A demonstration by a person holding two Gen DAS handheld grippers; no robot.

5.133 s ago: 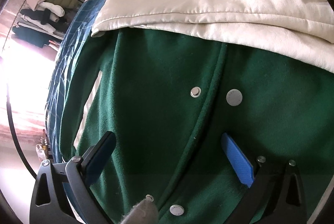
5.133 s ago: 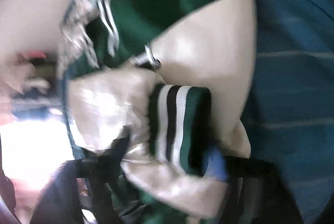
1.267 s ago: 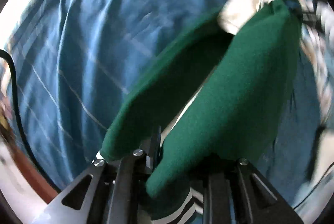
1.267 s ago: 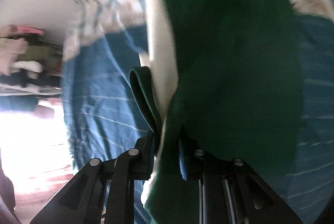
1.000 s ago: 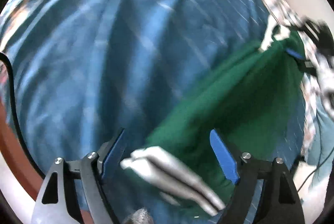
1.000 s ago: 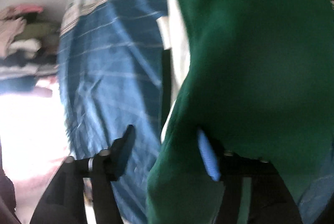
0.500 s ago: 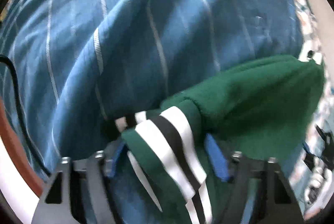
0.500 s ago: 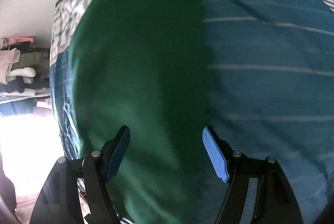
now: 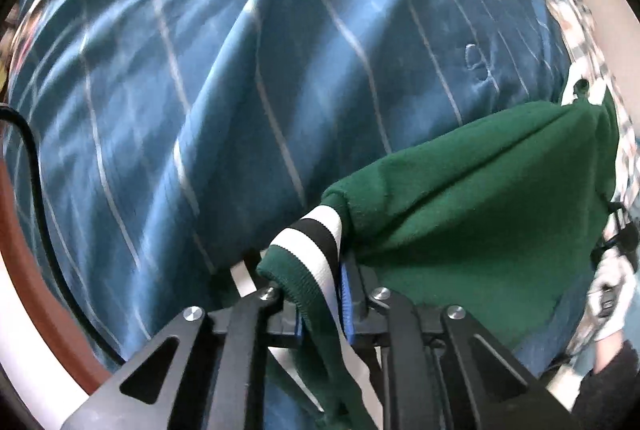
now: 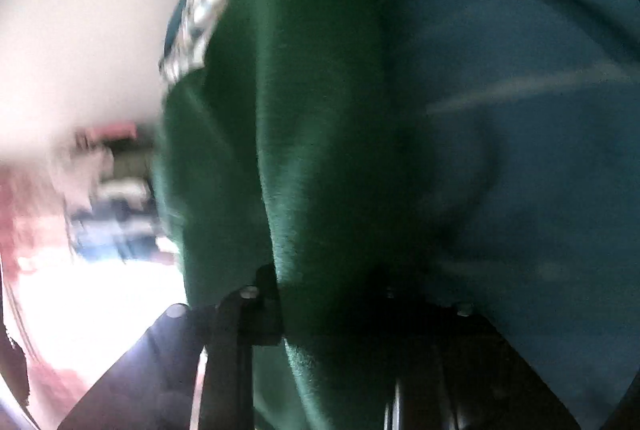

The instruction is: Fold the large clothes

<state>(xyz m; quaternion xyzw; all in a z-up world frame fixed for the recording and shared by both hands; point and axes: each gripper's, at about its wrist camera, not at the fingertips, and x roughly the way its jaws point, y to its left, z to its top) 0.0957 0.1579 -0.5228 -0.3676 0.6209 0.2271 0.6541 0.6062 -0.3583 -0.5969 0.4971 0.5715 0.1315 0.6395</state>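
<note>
Above striped blue bedding (image 9: 240, 89), left tool (image 9: 320, 294) pinches green jacket (image 9: 480, 209) hem; right tool's (image 10: 320, 294) grip unclear.

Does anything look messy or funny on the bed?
Only the blue striped bedspread, which is rumpled into big folds. The green jacket hangs bunched from the left tool, pinched at its striped hem.

Both grippers, open half a second earlier, closed on the green jacket (image 9: 480, 205): the left gripper (image 9: 320, 294) clamped its striped hem (image 9: 316, 242).
</note>
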